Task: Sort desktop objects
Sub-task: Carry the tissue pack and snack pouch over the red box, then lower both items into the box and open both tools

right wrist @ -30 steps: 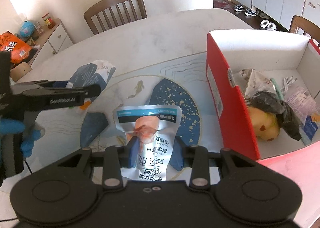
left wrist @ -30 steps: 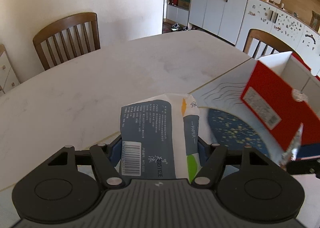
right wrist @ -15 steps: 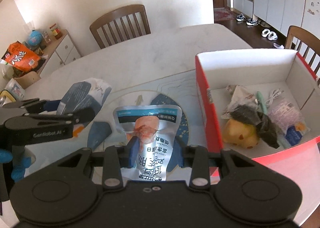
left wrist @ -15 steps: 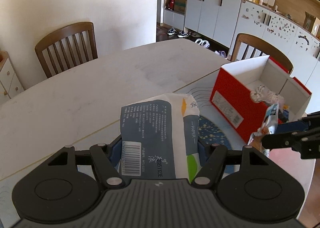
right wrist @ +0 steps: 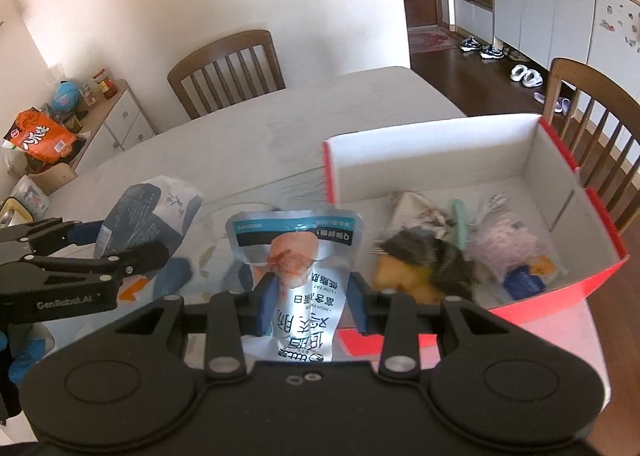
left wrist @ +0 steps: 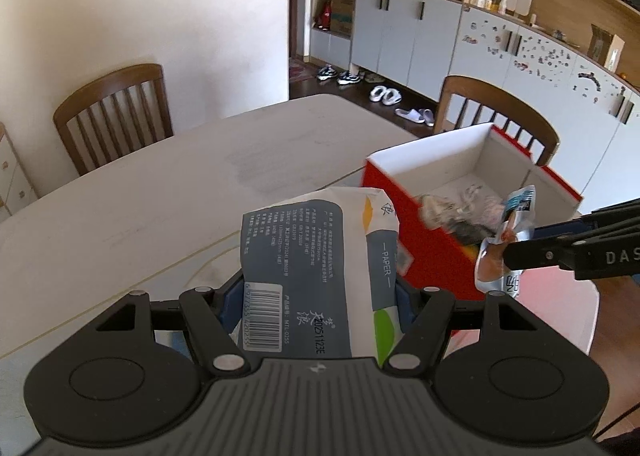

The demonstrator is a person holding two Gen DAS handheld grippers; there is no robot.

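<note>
Partly sorted: several items already in red box [right wrist: 576, 183] near table's right edge. Left gripper [left wrist: 320, 296] clamped on tissue pack [left wrist: 312, 276], right gripper [right wrist: 312, 304] on snack pouch [right wrist: 296, 256], both aloft, undelivered.

The right tool [right wrist: 310, 302] grips a silver snack pouch [right wrist: 298, 260] beside the red box [right wrist: 556, 288].

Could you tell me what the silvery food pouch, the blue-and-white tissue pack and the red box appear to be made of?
Silvery food pouch: probably foil-laminated plastic; glossy with crinkled glints.
Blue-and-white tissue pack: likely thin soft plastic film; it puckers and carries a printed barcode.
Red box: apparently cardboard; stiff, thin, straight walls, matte white inside, red outside.
</note>
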